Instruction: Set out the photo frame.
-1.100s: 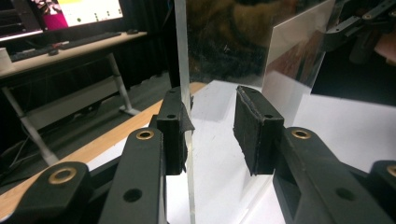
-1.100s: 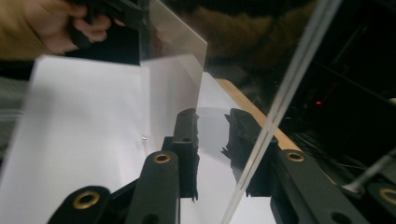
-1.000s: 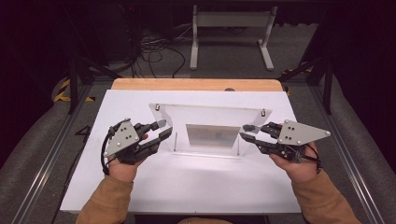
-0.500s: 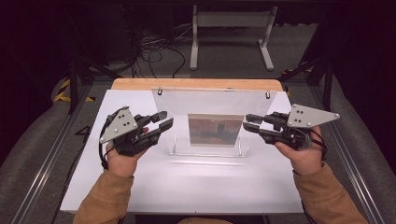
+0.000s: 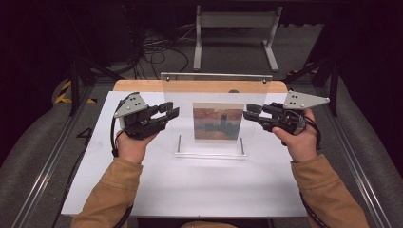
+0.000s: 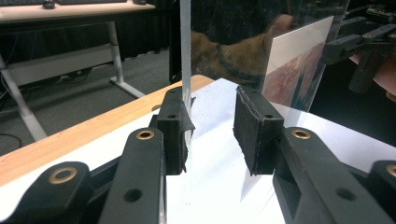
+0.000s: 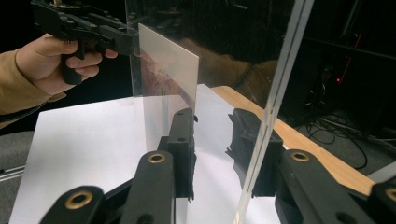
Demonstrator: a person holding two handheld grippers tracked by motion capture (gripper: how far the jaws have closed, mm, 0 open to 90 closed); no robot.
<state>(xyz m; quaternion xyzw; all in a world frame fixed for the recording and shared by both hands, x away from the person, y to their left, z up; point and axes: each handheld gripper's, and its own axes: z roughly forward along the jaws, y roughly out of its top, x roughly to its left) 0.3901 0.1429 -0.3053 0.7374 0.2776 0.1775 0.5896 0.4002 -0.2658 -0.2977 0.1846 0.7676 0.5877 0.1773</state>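
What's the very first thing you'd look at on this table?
A big see-through frame stands upright in the middle of the white table, with a small reddish and blue picture inside it. Two black grippers reach for it from both sides, the left gripper at its left edge and the right gripper at its right edge, both with jaws open.

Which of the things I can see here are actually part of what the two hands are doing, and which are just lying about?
In the job:
- clear acrylic picture frame, standing upright on the table
- printed picture inside it
- left gripper at its left edge
- right gripper at its right edge

Just lying about:
- white table top
- wooden strip along the far edge
- cables on the floor
- grey stand behind
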